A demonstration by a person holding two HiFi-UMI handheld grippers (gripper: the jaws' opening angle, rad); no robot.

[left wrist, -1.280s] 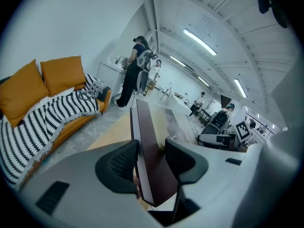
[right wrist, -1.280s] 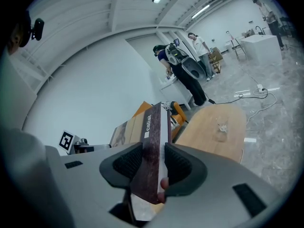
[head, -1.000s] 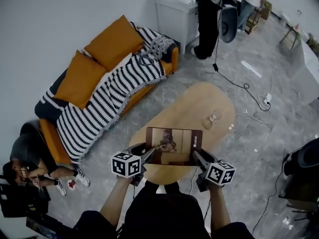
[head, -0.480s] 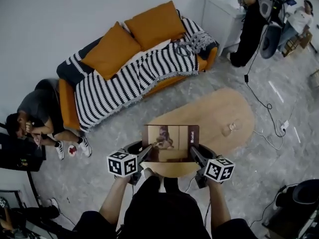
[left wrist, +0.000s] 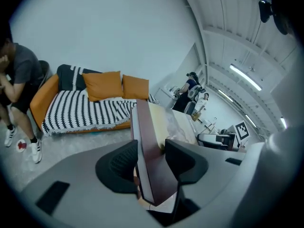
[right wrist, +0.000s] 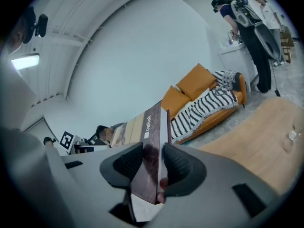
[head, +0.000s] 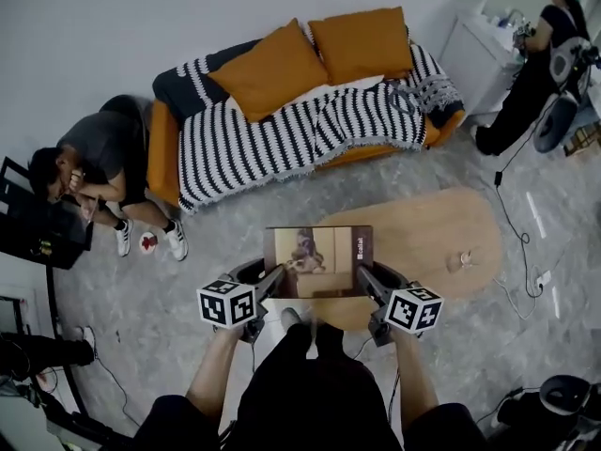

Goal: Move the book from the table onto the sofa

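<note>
So the book (head: 317, 261) is off the counter (head: 432, 238) and up in the air, held from both sides. The left gripper (head: 274, 278) has its left edge and the right gripper (head: 364, 272) has the right edge, the one with the dark strip and white print.

In the left gripper view the fingers (left wrist: 118, 164) are clamped on the book (left wrist: 152, 127) with the edge sitting right between the pads. They're spread fairly wide because the book is thick, and there's nothing else in there. It's the same in the right gripper view: the fingers (right wrist: 179, 167) press on either face of the book (right wrist: 151, 141), so both have a solid grip.

From the head view the book lies roughly flat, cover up. It's above the near left end of the counter, partly over the grey floor (head: 225, 242).

The sofa (head: 161, 148) is further off, across a strip of floor and well apart from the book. It's orange, with a black and white striped blanket (head: 282, 144) over the seat and two orange cushions (head: 272, 69) against the back.

One person (head: 103, 153) sits on the floor just left of the sofa, and another (head: 531, 83) stands far right. A small clear thing (head: 463, 259) sits on the right end of the counter, but I can't tell what it is.
</note>
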